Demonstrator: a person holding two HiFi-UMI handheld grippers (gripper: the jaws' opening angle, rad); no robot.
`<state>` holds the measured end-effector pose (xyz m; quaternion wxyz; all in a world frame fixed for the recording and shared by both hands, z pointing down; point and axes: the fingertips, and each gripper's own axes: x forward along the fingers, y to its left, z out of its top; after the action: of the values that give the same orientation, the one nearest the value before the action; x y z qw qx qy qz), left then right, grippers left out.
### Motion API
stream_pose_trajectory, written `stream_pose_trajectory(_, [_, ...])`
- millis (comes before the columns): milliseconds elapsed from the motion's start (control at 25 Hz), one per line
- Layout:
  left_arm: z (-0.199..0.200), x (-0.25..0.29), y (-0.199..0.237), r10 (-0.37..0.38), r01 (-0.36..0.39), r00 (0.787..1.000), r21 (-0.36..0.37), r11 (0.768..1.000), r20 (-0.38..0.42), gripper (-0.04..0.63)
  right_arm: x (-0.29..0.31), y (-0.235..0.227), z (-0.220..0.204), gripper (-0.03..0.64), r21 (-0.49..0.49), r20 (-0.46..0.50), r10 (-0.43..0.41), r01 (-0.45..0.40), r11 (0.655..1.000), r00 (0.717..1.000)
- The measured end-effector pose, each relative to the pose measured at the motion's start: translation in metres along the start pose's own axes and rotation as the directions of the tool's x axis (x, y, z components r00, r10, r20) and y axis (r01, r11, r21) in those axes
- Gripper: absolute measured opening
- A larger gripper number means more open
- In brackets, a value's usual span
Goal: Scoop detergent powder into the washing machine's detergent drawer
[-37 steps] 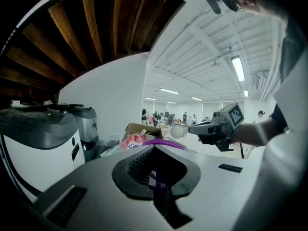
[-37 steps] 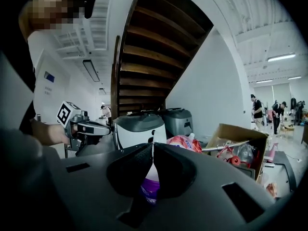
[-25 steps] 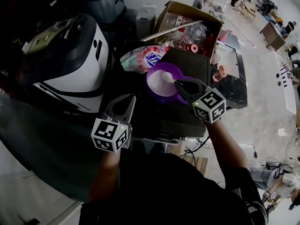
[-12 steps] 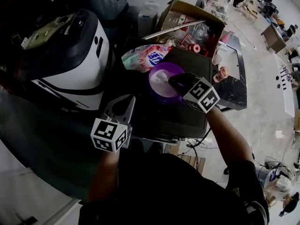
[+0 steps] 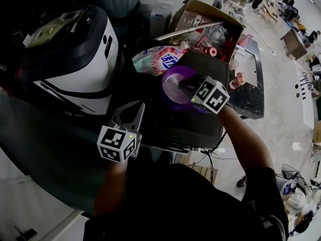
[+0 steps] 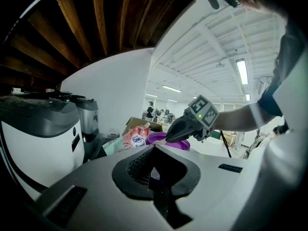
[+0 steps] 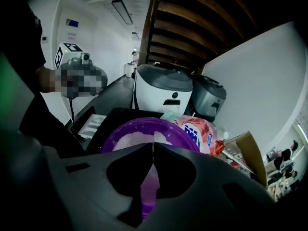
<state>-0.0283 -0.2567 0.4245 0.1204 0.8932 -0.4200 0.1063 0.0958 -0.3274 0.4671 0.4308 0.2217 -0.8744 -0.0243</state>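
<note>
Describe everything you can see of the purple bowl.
The purple bowl is round, looks like plastic, and stands upright and open. White powder lies inside and dusts its wall. It rests on a dark surface, with a pink detergent bag at its far rim; whether they touch is unclear. The right gripper reaches over it, jaws shut on a pale scoop handle.

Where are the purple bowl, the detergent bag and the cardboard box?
purple bowl (image 5: 164, 85), head view, its left rim
detergent bag (image 5: 156, 61), head view, its printed middle
cardboard box (image 5: 178, 18), head view, its left wall
</note>
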Motion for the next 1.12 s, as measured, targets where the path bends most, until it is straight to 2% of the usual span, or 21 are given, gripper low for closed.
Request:
stream_pose_trajectory(640, [-0.008,-0.008,0.006,0.02,-0.02,1.0,-0.034,0.999,-0.005,0.008,0.024,-0.003,-0.004,0.021,-0.062,-0.104,0.014,-0.021,0.998,0.995])
stream_pose_trajectory(1120, [-0.016,-0.017,0.003,0.031,-0.031,0.999,-0.039,0.999,-0.01,0.008,0.028,0.012,-0.004,0.021,-0.056,-0.108,0.072,-0.078,0.995,0.992])
